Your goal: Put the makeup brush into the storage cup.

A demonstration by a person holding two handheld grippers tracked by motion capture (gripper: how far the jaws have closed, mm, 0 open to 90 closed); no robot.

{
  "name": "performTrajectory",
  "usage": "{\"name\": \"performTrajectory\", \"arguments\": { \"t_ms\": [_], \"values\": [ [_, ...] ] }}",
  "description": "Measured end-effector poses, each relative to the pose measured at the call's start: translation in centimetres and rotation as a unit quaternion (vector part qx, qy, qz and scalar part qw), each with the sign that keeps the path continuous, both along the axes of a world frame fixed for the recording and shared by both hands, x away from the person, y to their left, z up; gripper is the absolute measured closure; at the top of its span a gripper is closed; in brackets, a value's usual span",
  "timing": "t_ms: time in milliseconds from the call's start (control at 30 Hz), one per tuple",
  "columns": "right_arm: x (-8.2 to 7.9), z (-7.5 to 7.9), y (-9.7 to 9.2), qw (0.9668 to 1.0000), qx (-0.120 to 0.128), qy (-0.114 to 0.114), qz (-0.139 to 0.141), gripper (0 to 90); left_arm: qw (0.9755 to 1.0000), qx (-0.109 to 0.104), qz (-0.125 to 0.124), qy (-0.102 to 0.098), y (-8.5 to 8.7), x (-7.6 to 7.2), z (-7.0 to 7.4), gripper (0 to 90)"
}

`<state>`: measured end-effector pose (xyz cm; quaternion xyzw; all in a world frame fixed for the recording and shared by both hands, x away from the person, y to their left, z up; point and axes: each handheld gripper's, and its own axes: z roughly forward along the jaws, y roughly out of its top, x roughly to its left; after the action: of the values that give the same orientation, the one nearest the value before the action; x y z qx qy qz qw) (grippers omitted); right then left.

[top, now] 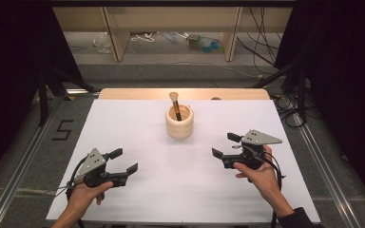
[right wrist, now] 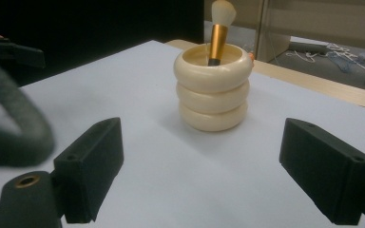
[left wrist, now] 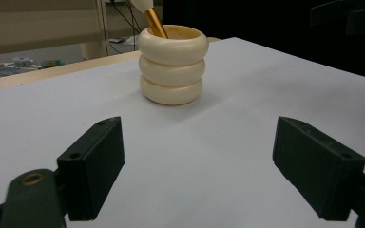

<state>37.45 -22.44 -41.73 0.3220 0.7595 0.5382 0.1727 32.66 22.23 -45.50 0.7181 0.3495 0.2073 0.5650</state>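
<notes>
two things stay partly hidden from you: the lower handle of the brush [top: 175, 105] sits down inside the cream ringed holder [top: 179, 122], and in your left gripper view the bristle head is cut off by the top edge, leaving just the gold ferrule. your right gripper view shows the pale bristles whole, though soft in focus. the holder stands upright on the white table cover [top: 138, 118], toward the far middle, near the strip of bare wood at the back edge. open white surface lies all around it and between it and both grippers. your left gripper [top: 123, 161] hangs near the front left with jaws spread wide, holding nothing. your right gripper [top: 225, 145] sits front right, jaws equally apart, also unloaded, well clear of the holder.
</notes>
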Motion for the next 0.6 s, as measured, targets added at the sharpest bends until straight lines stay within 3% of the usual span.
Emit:
{"name": "performTrajectory", "arguments": {
  "t_ms": [600],
  "values": [
    [-0.95, -0.51, -0.67, 1.0, -0.002, 0.005, -0.002, 16.0, 1.0, 0.001, -0.001, -0.001, 0.01, 0.01, -0.02, 17.7]
  ]
}}
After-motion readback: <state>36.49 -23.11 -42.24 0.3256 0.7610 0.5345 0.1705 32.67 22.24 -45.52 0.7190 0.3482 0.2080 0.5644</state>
